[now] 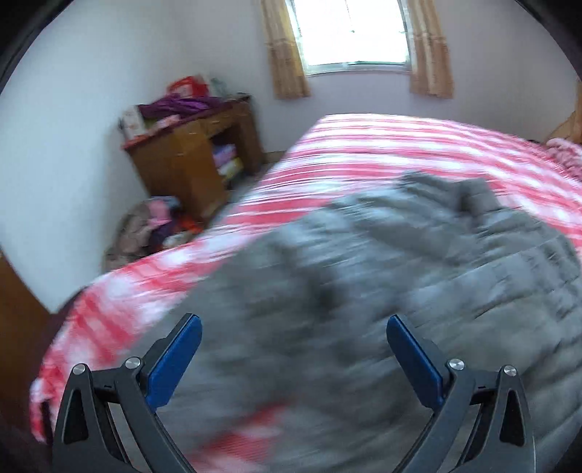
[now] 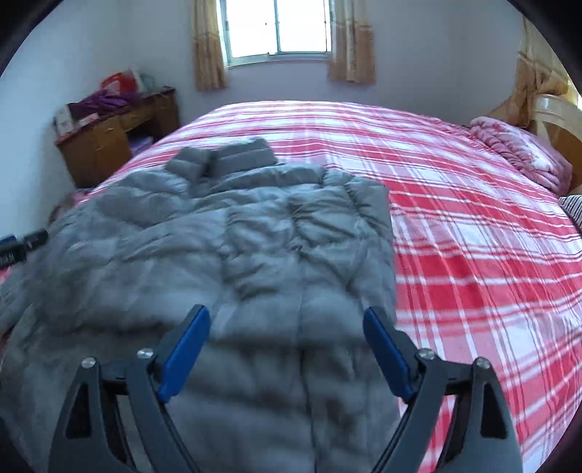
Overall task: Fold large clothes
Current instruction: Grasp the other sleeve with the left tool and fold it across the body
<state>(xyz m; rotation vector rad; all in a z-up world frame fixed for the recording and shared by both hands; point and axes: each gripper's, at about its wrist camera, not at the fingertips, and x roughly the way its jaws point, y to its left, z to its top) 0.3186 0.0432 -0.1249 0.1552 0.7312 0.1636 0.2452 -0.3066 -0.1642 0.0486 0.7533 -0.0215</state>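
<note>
Right hand-held gripper (image 2: 287,320): we see its blue pads spread wide with nothing clamped between them; it hangs above the jacket, and no pad presses on the cloth.
Left hand-held gripper (image 1: 294,327): its jaws also stand wide apart and empty; it looks down over the jacket (this view is heavily blurred, so we cannot tell whether any part brushes the fabric).
Jacket (image 2: 225,236): a grey quilted one, lying spread on the bed, collar end toward the window, one side edge running straight down the middle of the right wrist view; it covers the left and near part of the bed.
Bed (image 2: 454,225): covered by a red and white checked sheet, bare to the right of the jacket.
Quilt (image 2: 520,152): pink, bunched at the far right end of the bed, well apart from the jacket.
Counter (image 2: 109,134): a wooden one against the left wall beside the bed, with purple cloth and a red bag piled on top.
Floor pile (image 1: 156,229): we make out mixed clothes heaped between the counter and the bed's corner.
Window (image 2: 278,27): bright, on the far wall, with tan curtains at both sides.
In the way: we see nothing lying on top of the jacket.
</note>
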